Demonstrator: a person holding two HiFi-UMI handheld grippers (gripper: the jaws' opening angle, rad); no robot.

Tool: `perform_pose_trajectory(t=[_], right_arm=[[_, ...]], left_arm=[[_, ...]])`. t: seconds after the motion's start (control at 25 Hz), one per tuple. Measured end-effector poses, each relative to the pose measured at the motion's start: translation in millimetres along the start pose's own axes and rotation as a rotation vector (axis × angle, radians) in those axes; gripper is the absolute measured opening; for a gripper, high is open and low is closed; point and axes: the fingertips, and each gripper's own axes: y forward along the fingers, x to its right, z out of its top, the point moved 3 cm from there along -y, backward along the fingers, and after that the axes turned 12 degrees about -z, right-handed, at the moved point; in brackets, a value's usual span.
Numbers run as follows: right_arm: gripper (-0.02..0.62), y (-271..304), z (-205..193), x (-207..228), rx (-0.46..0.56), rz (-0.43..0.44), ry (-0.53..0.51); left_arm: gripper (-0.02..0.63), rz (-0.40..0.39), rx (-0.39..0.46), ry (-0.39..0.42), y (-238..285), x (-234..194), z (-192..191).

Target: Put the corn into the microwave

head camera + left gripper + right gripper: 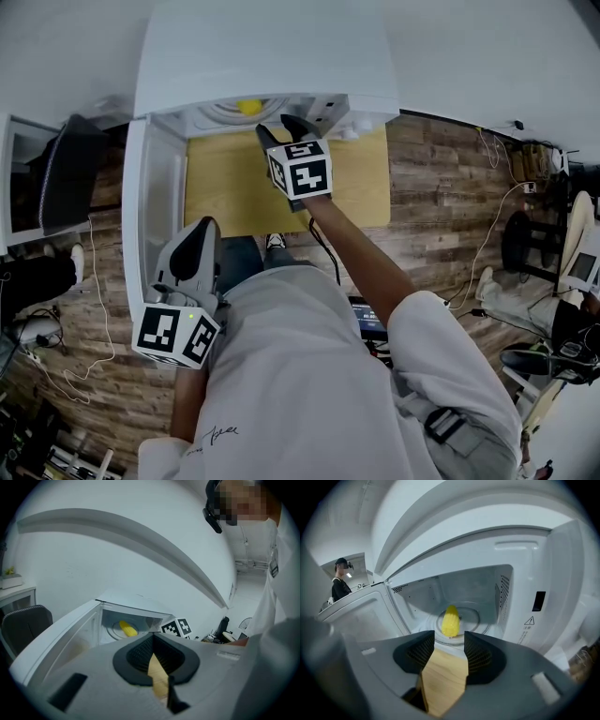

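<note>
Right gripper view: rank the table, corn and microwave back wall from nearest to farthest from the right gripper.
From the right gripper:
1. The table, directly under the open jaws.
2. The corn, ahead, at the centre of the turntable.
3. The microwave back wall, behind the corn, deepest.
</note>
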Motion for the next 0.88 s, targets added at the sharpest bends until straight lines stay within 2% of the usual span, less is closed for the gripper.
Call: perform_pose_trajectory(t=[0.88], right_arm=[[0.160,-55,-15,17,-0.015,0.007,0.045]], left_arm=[[-0.010,0.006,0.029,0.011,3,19,-4]])
